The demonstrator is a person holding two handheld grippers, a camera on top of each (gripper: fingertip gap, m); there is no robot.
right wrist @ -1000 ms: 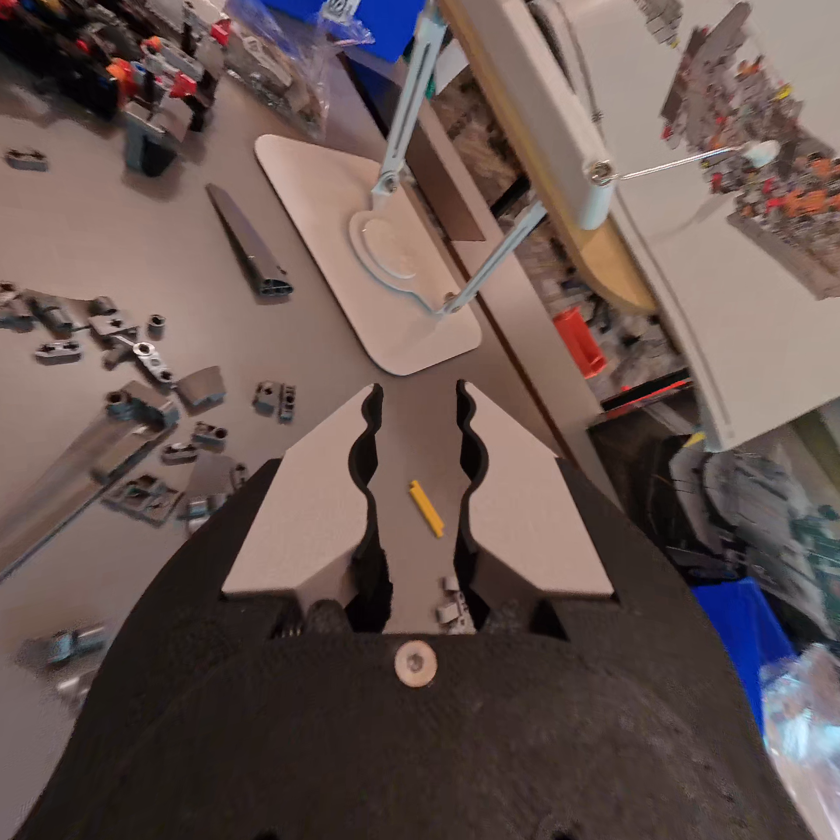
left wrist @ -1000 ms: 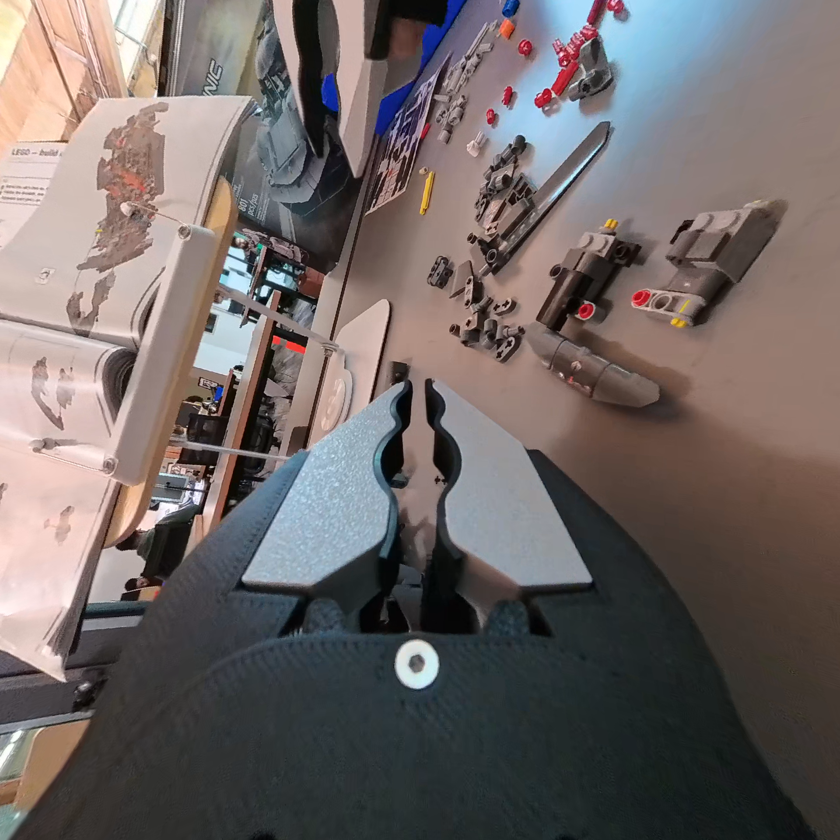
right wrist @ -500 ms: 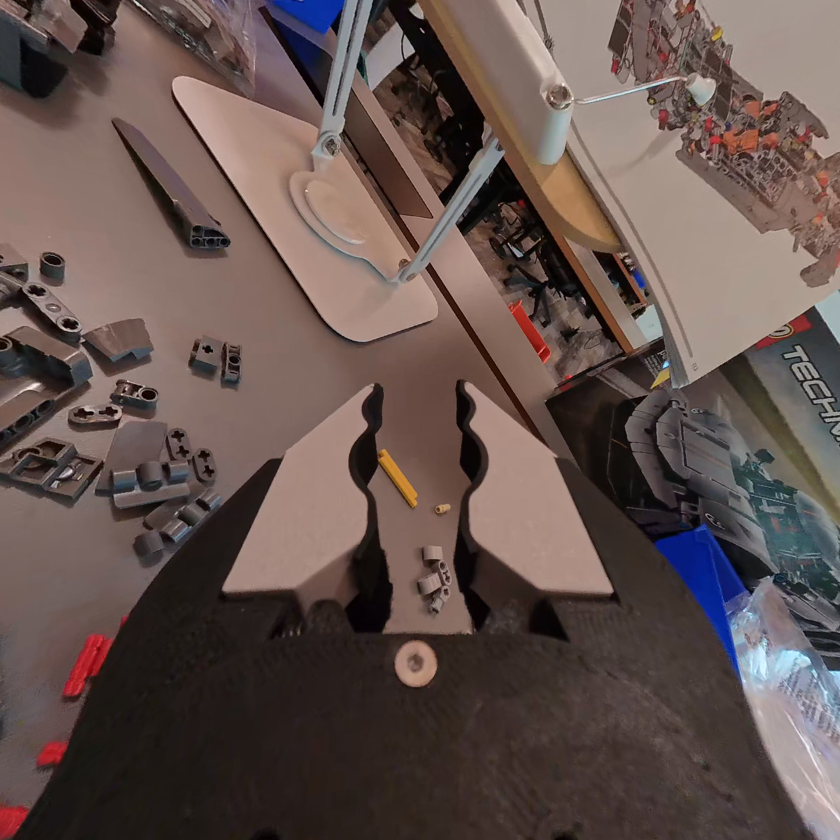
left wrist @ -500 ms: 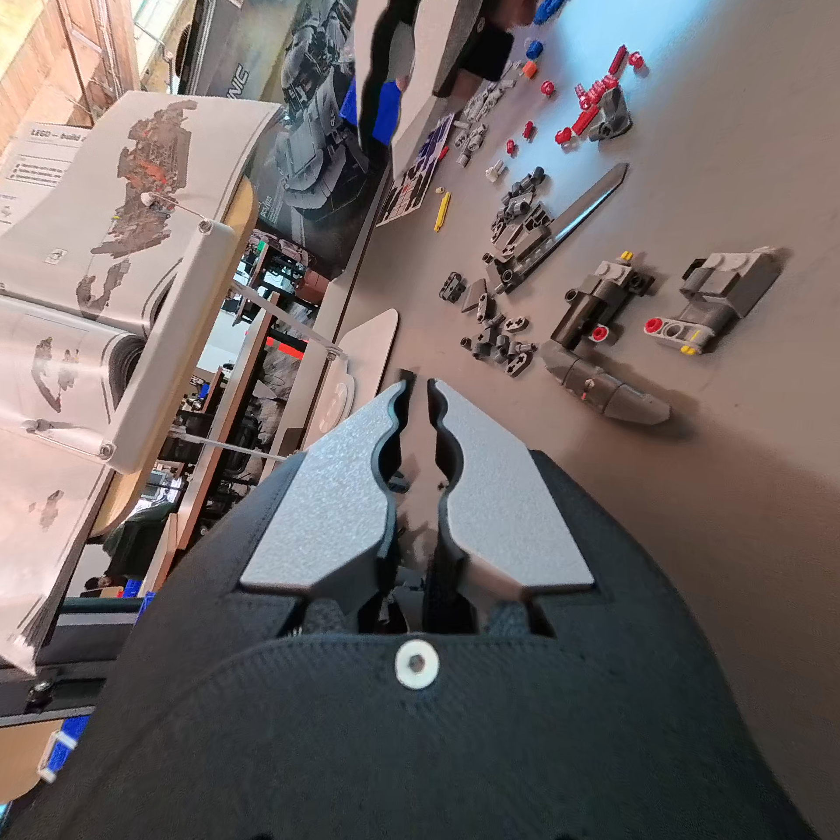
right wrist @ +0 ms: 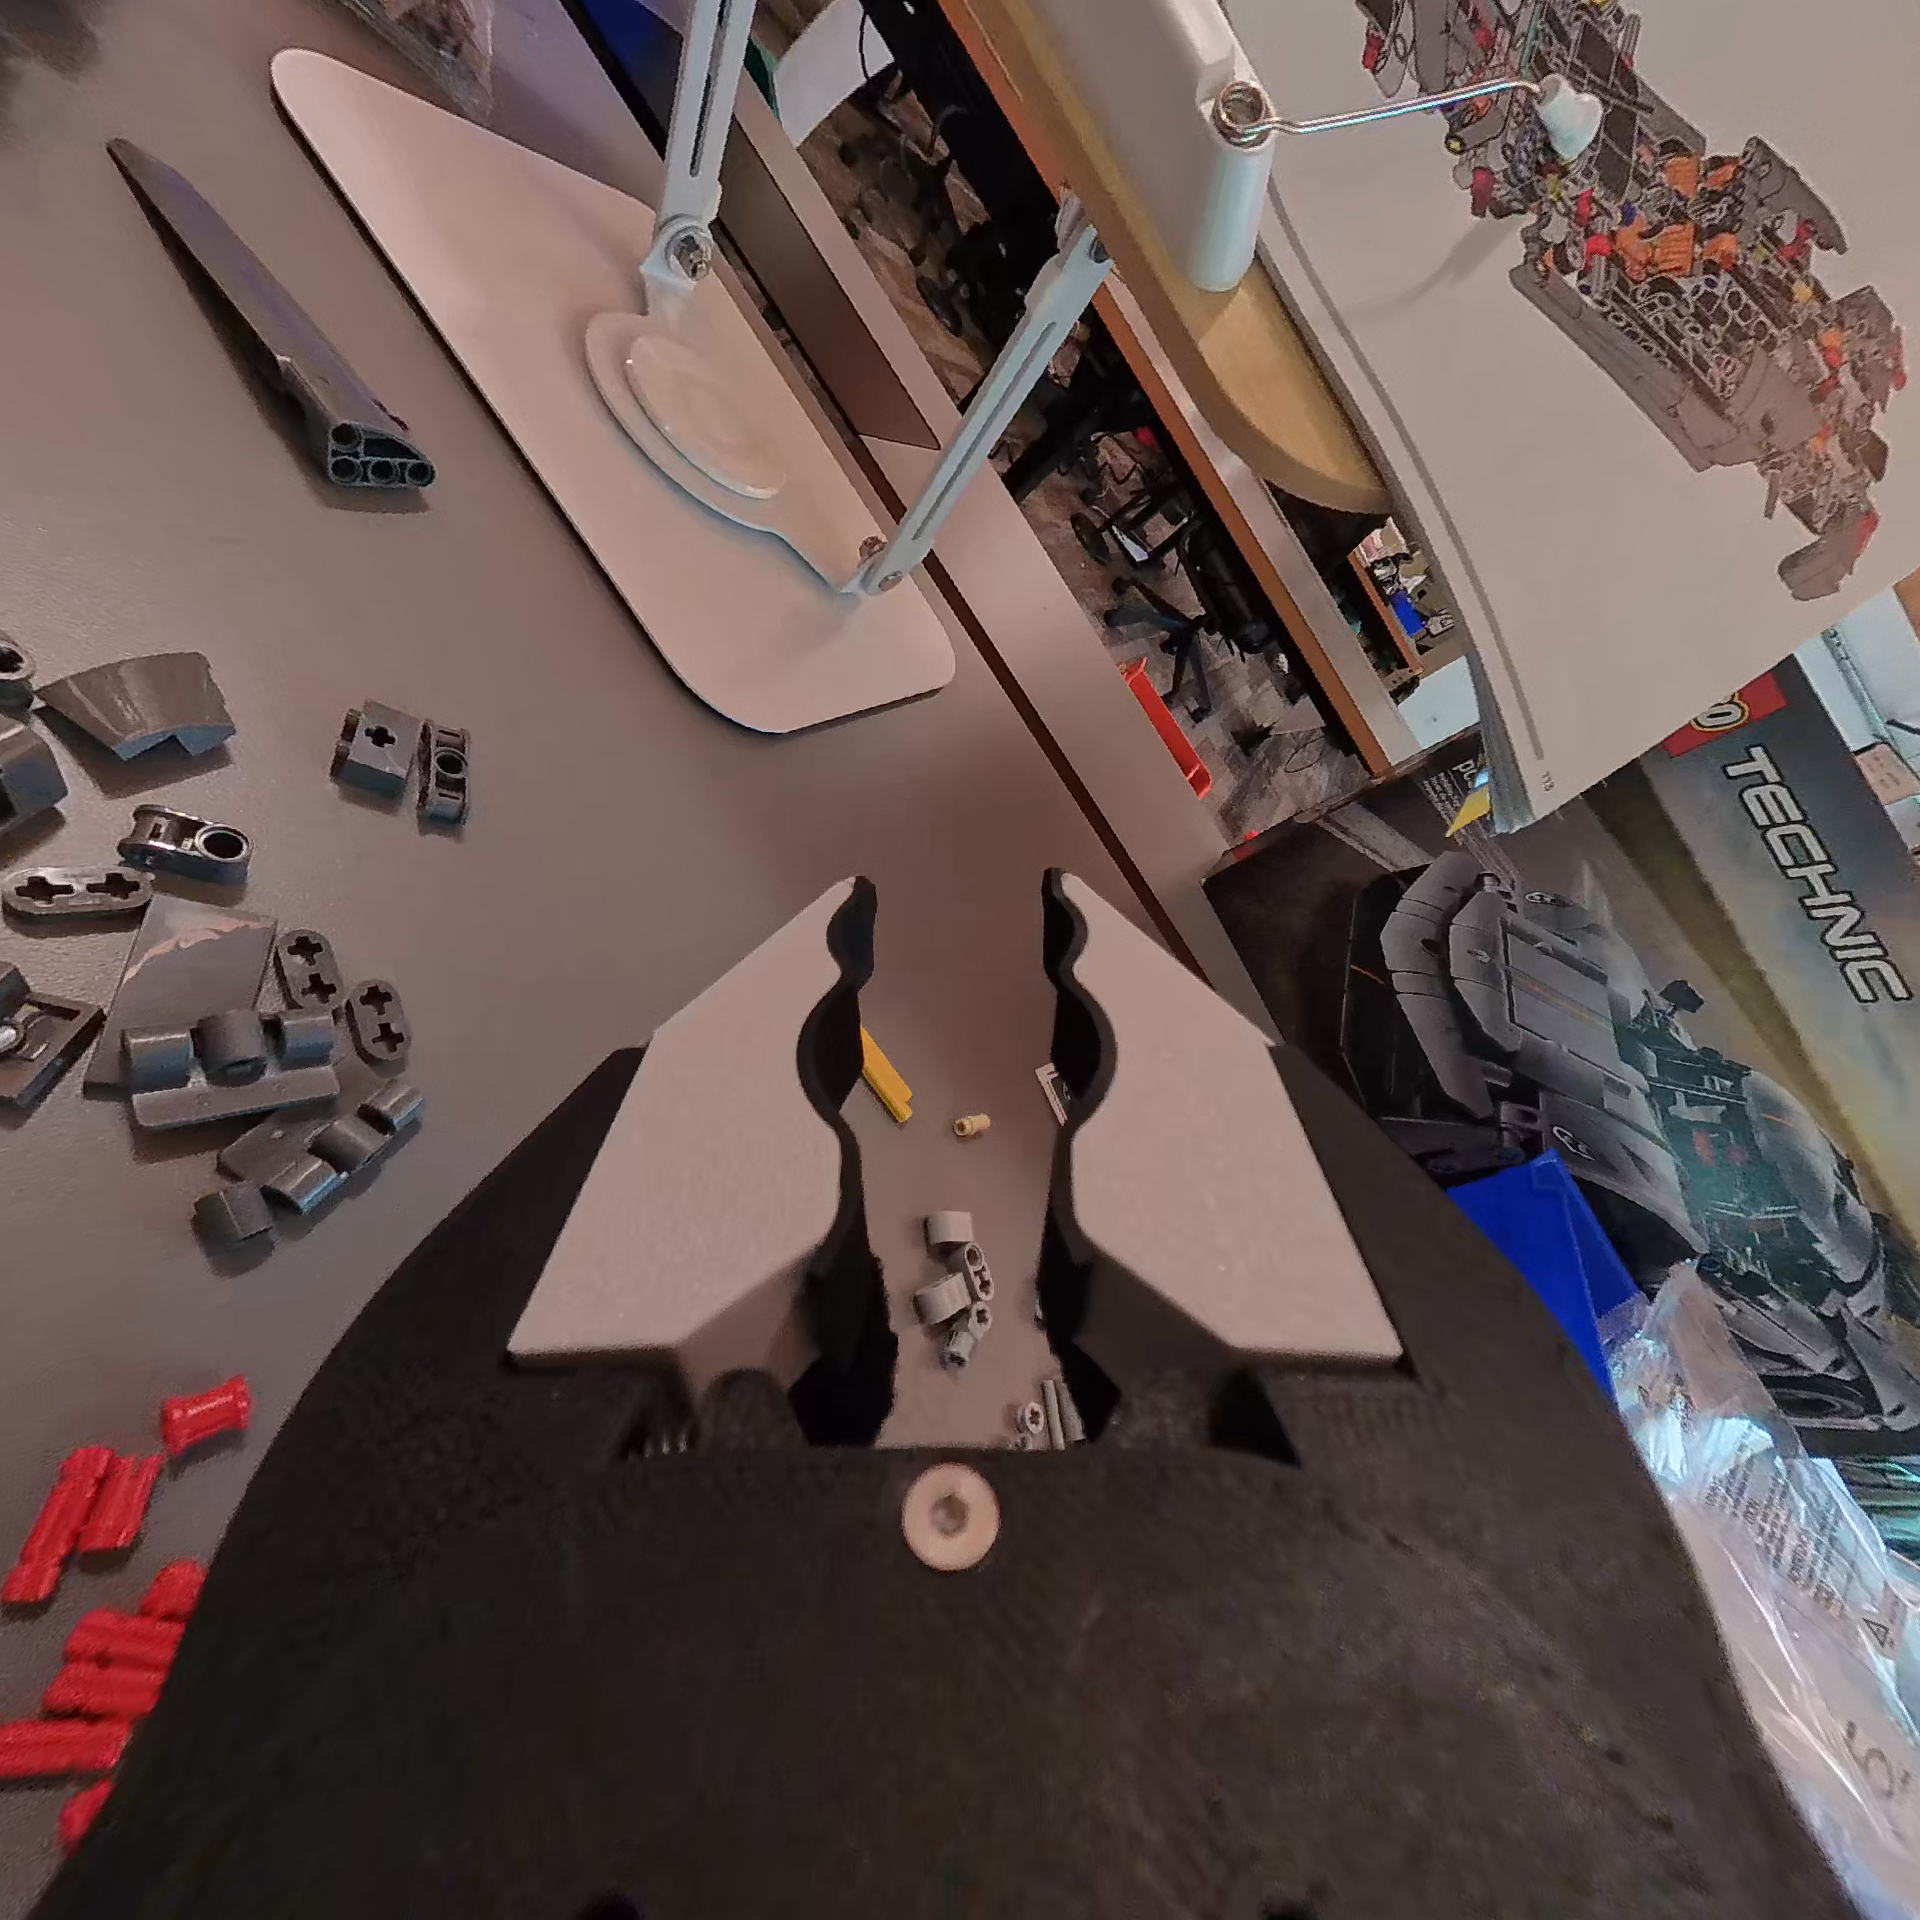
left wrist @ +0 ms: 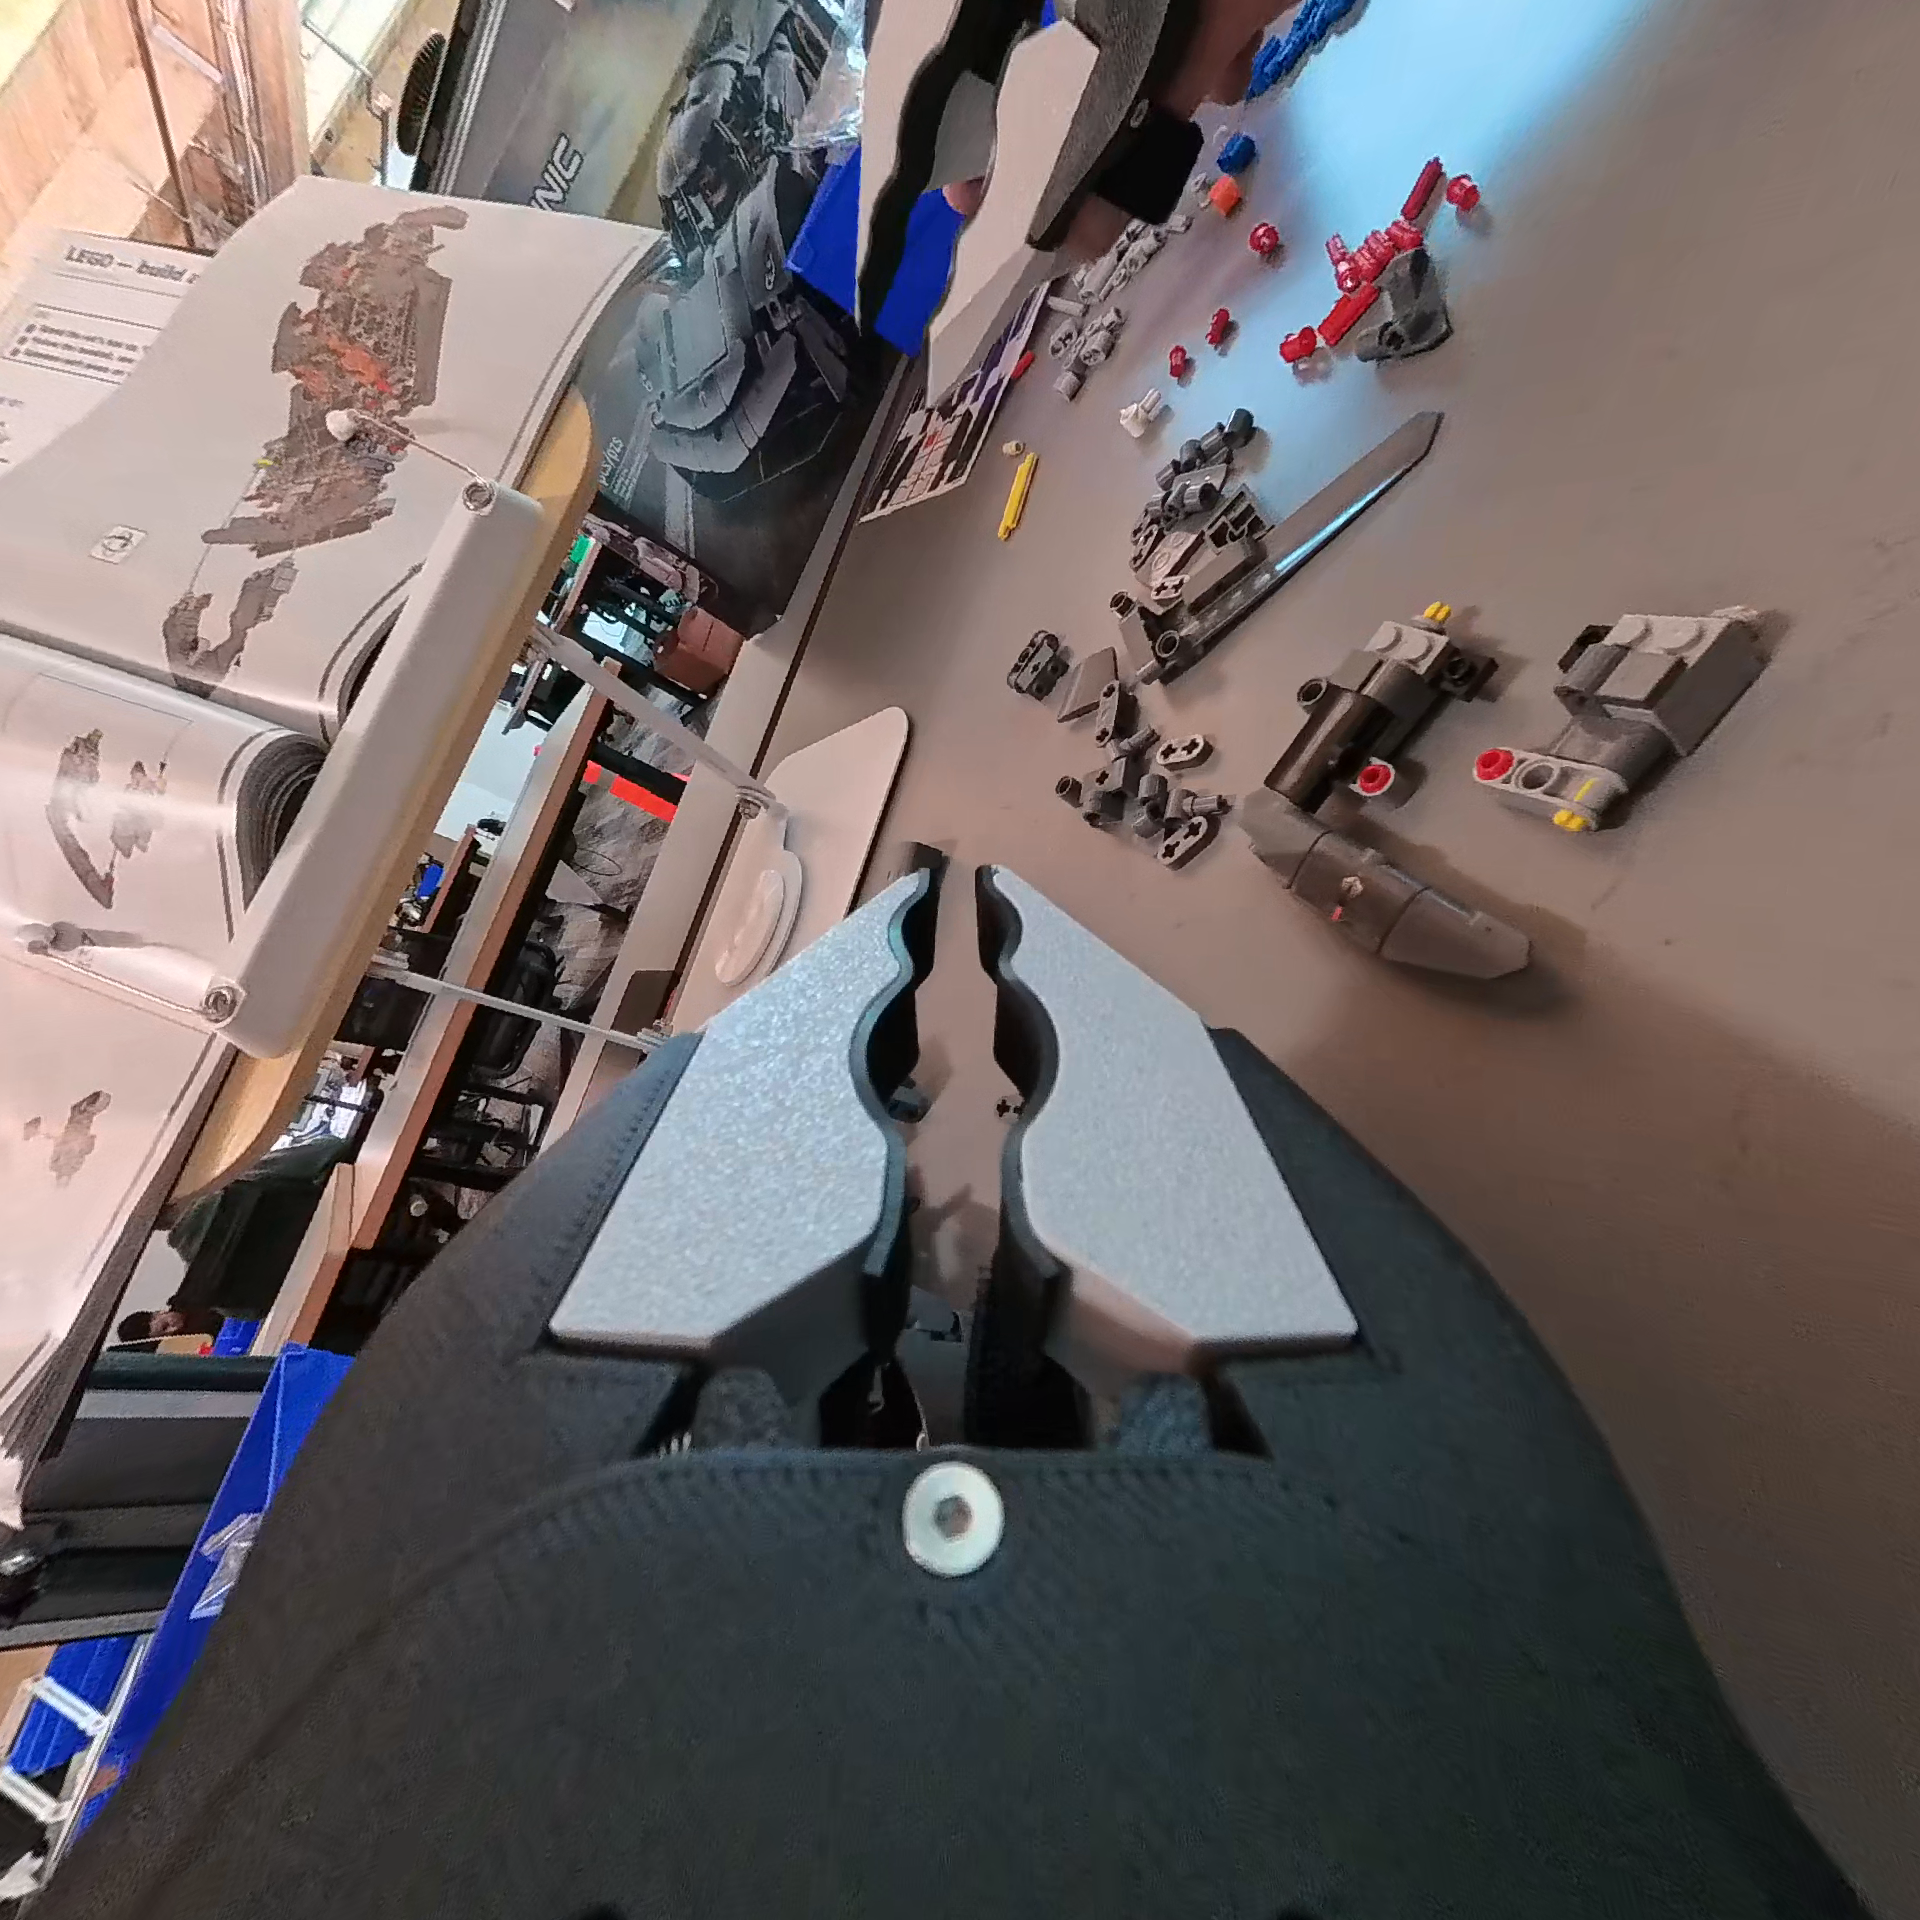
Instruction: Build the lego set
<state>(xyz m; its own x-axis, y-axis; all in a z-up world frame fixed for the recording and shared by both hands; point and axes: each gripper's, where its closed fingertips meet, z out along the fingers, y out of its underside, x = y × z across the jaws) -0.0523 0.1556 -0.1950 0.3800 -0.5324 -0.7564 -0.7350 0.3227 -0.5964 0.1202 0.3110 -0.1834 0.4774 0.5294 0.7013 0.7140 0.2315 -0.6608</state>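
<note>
1. Two grippers hover over the grey table [right wrist: 623, 935], neither holding anything: the left gripper [left wrist: 961, 883] has its jaws nearly together with a thin bare slit, and the right gripper [right wrist: 951, 894] stands moderately wide on air.
2. Nothing is picked up; building-brick parts lie loose on the table.
3. One yellow axle [right wrist: 885, 1075] and one tan pin [right wrist: 971, 1125] lie below the right gripper, near a few light grey connectors [right wrist: 956, 1283].
4. Three part-built grey assemblies [left wrist: 1371, 707] sit far right of the left gripper, one long dark panel [left wrist: 1351, 499] beyond.
5. One white stand base [right wrist: 582, 416] holds one instruction booklet [right wrist: 1558, 364]; several red pins [right wrist: 94, 1538] lie near left.
</note>
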